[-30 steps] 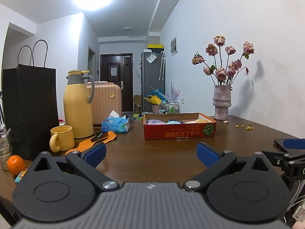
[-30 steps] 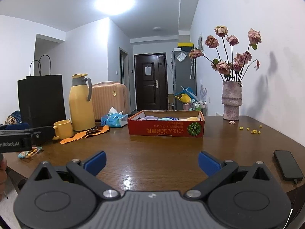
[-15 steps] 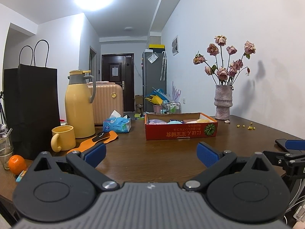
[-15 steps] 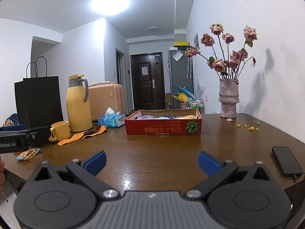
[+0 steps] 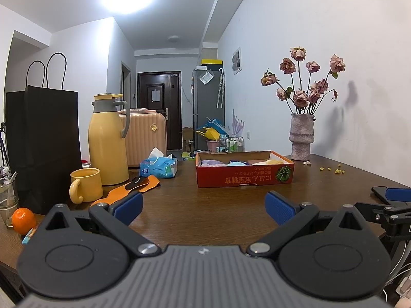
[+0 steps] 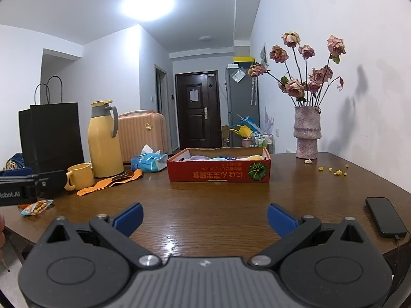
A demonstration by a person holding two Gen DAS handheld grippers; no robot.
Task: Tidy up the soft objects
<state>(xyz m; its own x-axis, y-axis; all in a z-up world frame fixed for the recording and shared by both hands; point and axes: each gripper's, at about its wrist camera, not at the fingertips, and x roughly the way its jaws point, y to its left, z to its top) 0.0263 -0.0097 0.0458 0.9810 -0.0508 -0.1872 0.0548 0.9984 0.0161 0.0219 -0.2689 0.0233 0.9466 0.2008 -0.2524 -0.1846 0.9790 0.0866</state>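
Observation:
A red cardboard box (image 5: 245, 177) (image 6: 218, 173) sits mid-table with soft items inside, lilac, light blue and yellow ones showing over its rim. An orange strap (image 5: 128, 191) (image 6: 110, 183) with a black patch lies on the table to its left. A blue tissue pack (image 5: 158, 168) (image 6: 149, 161) stands behind the strap. My left gripper (image 5: 203, 206) is open and empty near the table's front. My right gripper (image 6: 204, 218) is open and empty too, well short of the box.
A yellow thermos (image 5: 108, 138), a yellow mug (image 5: 84, 188), a black paper bag (image 5: 42, 141), a glass (image 5: 7, 202) and an orange (image 5: 23, 220) crowd the left side. A vase of roses (image 6: 307, 133) stands far right, a phone (image 6: 385, 215) near the right edge, a snack packet (image 6: 36, 206) front left.
Both grippers have drifted slightly; in the right wrist view the box and vase sit a little closer and more to the left than before. Both grippers stay open.

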